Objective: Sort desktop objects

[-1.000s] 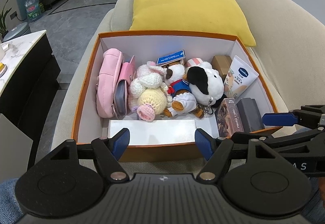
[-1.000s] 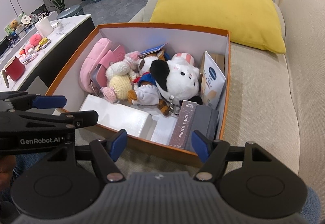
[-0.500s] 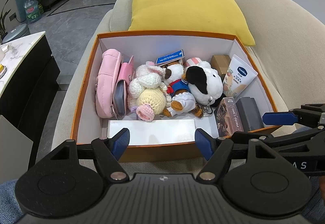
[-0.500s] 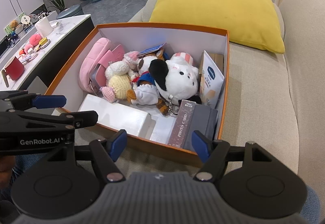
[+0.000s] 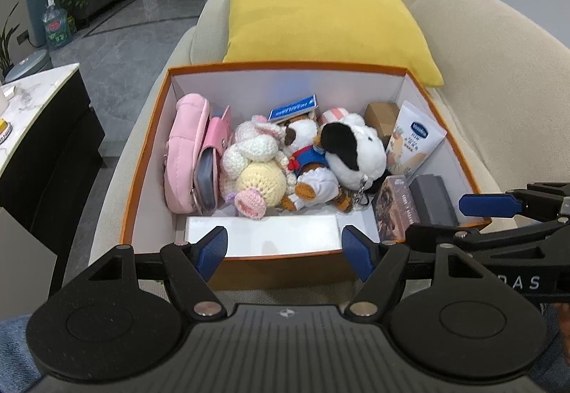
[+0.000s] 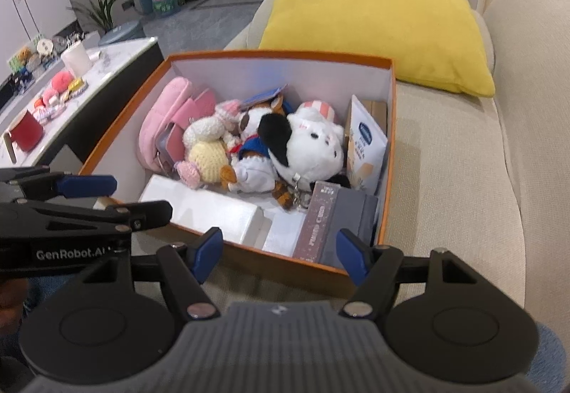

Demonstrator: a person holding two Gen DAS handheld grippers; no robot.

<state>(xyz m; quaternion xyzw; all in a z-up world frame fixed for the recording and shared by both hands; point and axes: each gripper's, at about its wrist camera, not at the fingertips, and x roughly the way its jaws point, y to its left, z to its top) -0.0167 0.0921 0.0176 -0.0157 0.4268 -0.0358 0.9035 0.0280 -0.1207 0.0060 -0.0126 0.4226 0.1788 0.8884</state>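
Observation:
An orange box [image 5: 142,161] [image 6: 391,129] with white inner walls sits on a beige sofa. Inside lie a pink pouch [image 5: 185,158], a crocheted doll [image 5: 256,165], a bear plush [image 5: 306,165], a black-and-white plush dog [image 5: 352,150] [image 6: 313,147], a lotion tube [image 5: 413,143], a brown card box [image 5: 395,207], a grey case [image 5: 433,200] and a flat white box [image 5: 263,232] [image 6: 210,207]. My left gripper [image 5: 285,248] hangs open at the box's near wall, holding nothing. My right gripper [image 6: 279,252] stands open over the near right corner, also holding nothing.
A yellow cushion [image 5: 320,19] [image 6: 374,15] leans behind the box. The sofa backrest [image 5: 498,72] rises on the right. Left of the sofa stands a marble-topped cabinet [image 6: 89,72] with a red mug [image 6: 25,133] and small items. Grey floor lies beyond.
Both grippers have shifted slightly relative to the box; the right wrist view has drifted a little. Both stay open and nothing in the box has moved.

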